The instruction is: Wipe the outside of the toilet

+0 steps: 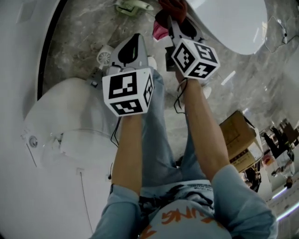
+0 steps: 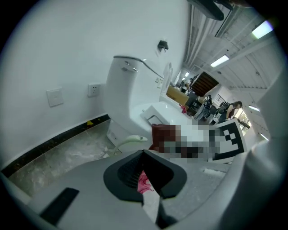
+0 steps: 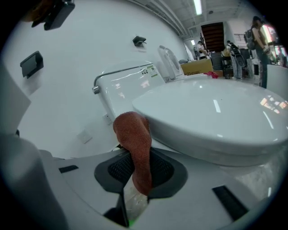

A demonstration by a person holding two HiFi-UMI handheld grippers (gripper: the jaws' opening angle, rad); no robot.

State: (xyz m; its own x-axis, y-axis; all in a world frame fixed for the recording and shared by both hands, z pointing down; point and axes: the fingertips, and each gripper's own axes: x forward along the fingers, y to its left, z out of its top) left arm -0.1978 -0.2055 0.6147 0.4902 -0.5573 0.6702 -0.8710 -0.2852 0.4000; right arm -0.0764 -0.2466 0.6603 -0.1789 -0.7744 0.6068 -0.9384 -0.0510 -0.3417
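The white toilet shows its closed lid (image 1: 233, 18) at the top right of the head view. It fills the right gripper view as lid (image 3: 216, 112) and tank (image 3: 126, 85), and stands further off in the left gripper view (image 2: 123, 90). My right gripper (image 1: 177, 21) (image 3: 137, 155) is shut on a reddish-brown cloth (image 3: 135, 143) (image 1: 173, 7), whose free end lies against the rim just under the lid. My left gripper (image 1: 136, 38) (image 2: 144, 155) hangs beside it over the floor, jaws closed on a scrap of pink cloth (image 2: 143, 182) (image 1: 160, 31).
A second white fixture (image 1: 65, 126) stands at the left. My legs in jeans (image 1: 156, 135) are below the grippers. A cardboard box (image 1: 240, 135) sits on the right. A pale green tool (image 1: 133, 7) (image 2: 128, 141) lies on the marble floor by the toilet base. A black baseboard (image 2: 54, 139) lines the wall.
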